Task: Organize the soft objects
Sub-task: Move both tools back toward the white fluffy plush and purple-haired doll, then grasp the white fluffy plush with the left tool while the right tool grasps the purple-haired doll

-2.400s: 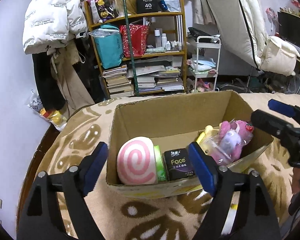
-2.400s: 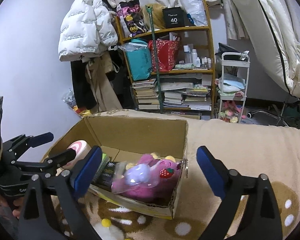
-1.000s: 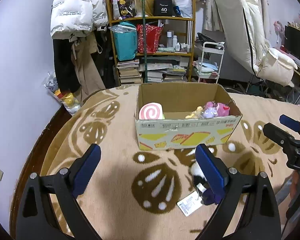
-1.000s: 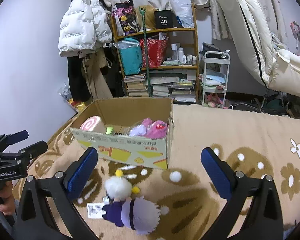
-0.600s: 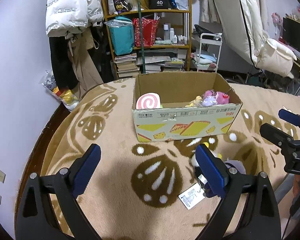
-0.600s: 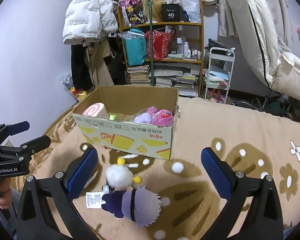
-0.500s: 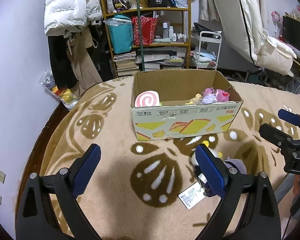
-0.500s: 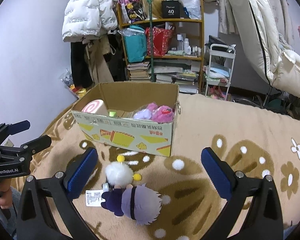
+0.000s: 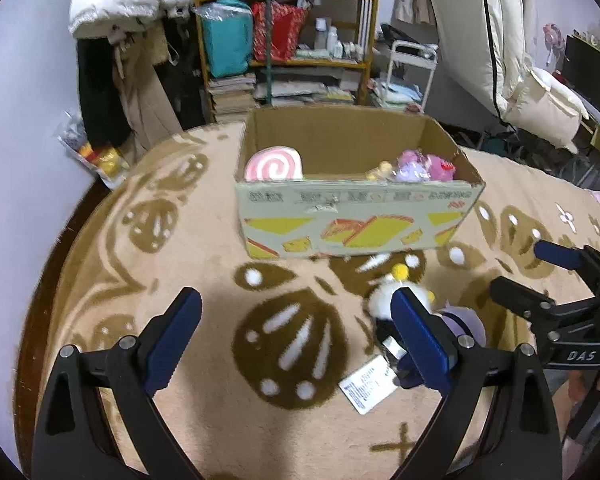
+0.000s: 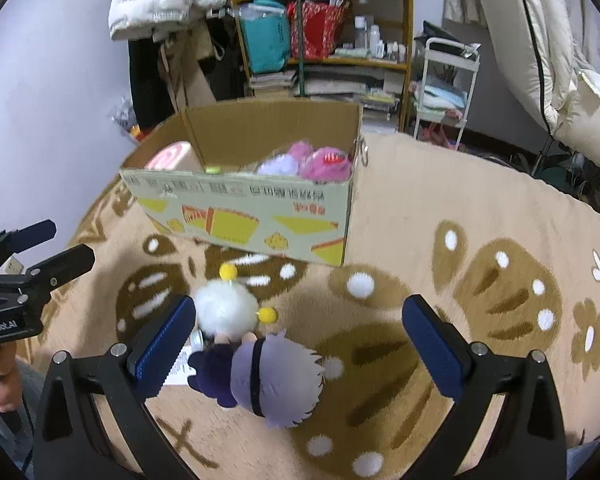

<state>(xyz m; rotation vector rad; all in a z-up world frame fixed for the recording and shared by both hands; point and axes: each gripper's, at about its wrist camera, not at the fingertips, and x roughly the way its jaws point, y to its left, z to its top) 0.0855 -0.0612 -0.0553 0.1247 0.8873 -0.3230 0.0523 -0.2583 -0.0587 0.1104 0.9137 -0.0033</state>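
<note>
A cardboard box (image 9: 356, 216) (image 10: 244, 216) stands on the beige patterned blanket. It holds a pink swirl cushion (image 9: 274, 166) (image 10: 168, 156) and a pink and purple plush (image 9: 424, 164) (image 10: 312, 164). In front of the box lie a white fluffy plush (image 10: 226, 306) (image 9: 380, 300) with yellow pompoms and a purple-haired doll (image 10: 276, 376) (image 9: 466, 322) with a paper tag (image 9: 366, 384). My right gripper (image 10: 300, 312) is open above the doll, which lies nearer its left finger. My left gripper (image 9: 296, 304) is open over bare blanket, left of the toys.
The blanket (image 9: 160, 240) ends at a dark wooden edge (image 9: 48, 272) on the left. Behind the box stand a cluttered wooden shelf (image 9: 292, 40), hanging coats (image 9: 116, 4), a white trolley (image 10: 446, 80) and pale bedding (image 10: 560, 60). A hand (image 10: 0, 384) holds the left gripper's handle.
Both grippers have pulled back from the box, bringing the two toys on the blanket into view. Over the last half second the right gripper has dropped closer to the doll.
</note>
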